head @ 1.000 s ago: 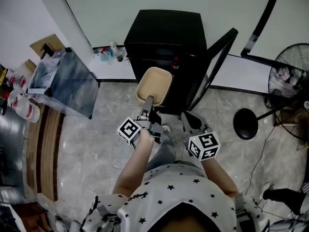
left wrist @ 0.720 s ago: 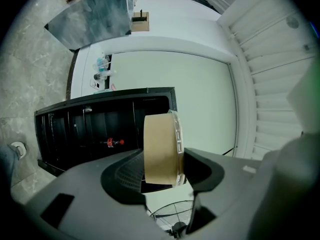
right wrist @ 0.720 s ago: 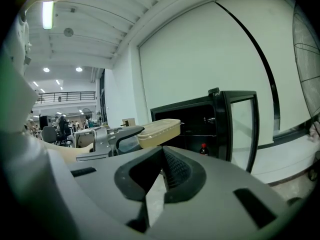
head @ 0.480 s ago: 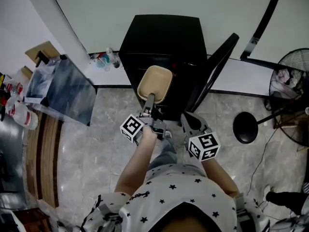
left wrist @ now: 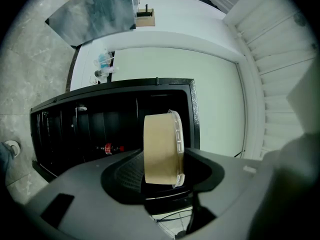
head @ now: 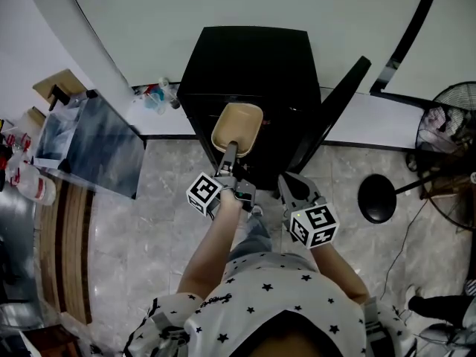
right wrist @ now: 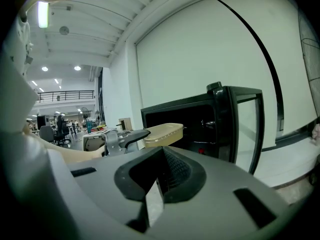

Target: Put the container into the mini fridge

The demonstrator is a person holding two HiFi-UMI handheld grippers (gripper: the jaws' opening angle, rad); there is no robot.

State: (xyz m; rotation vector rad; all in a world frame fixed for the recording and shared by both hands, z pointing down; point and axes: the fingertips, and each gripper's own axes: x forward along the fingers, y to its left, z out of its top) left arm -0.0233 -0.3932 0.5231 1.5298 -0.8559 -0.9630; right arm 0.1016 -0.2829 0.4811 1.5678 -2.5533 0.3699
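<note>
Quick update on the last second or so. Both hands have drifted forward toward the mini fridge (head: 253, 58); it fills more of the head view than it did a moment ago. The container (head: 238, 127) came along for the ride; it now sits right at the fridge's open front, straight ahead of the left jaws, instead of hanging short of it over the floor tiles.

The grip hasn't budged. The left gripper (head: 230, 152) has its jaws spread fairly wide but clamped on the container's near edge; one jaw is against the tan base, the other against the clear lid. The right gripper (head: 291, 186) rides alongside, a touch behind the left; its jaws look pressed together with nothing in them. The open door (head: 338, 99) stands ahead of the right jaws and off to their right, so it's out of the way.

From the left gripper view, the dark inside of the fridge is just past the jaws; a small bottle with a red label (left wrist: 111, 148) lies deeper in.

My read for the task: the approach is basically done but the drop-off isn't. The container is still in the air at the mouth, not on a shelf; it probably needs a bit more push inward and a gentle set-down before the left jaws let go.
</note>
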